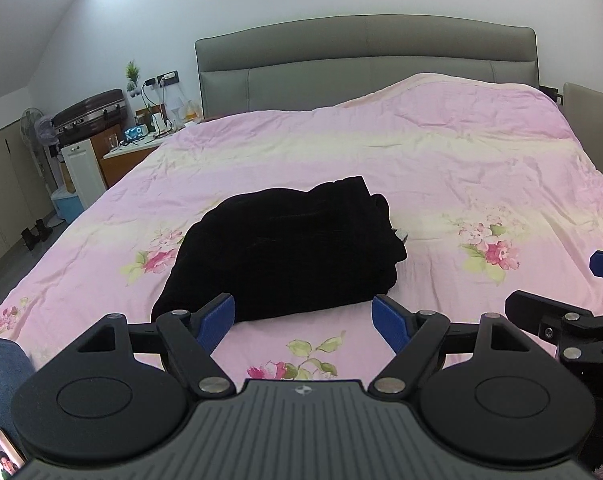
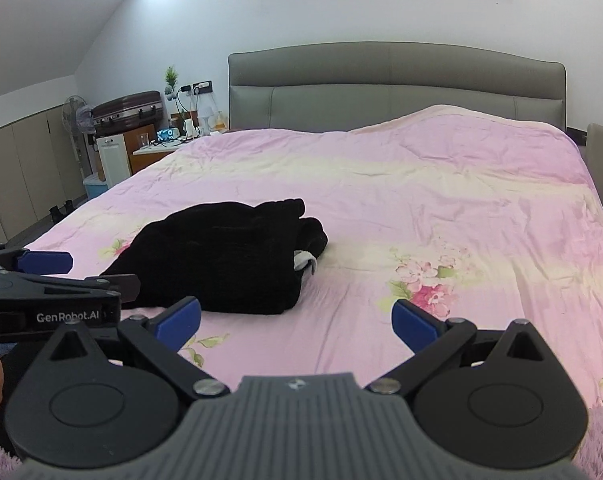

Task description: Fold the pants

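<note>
Black pants (image 1: 289, 248) lie folded in a compact bundle on the pink flowered bedspread (image 1: 441, 168). A small white label shows at the bundle's right side (image 2: 306, 261). My left gripper (image 1: 303, 314) is open and empty, just in front of the bundle's near edge. My right gripper (image 2: 297, 318) is open and empty, to the right of the left one, with the pants (image 2: 225, 256) ahead and to its left. The left gripper's body shows at the left edge of the right wrist view (image 2: 49, 284).
The bed has a grey headboard (image 1: 365, 60) at the far end. A bedside table with clutter (image 1: 141, 140), a suitcase (image 1: 89, 110) and a fan (image 1: 33, 128) stand at the left. A grey chair (image 1: 589, 120) stands at the right.
</note>
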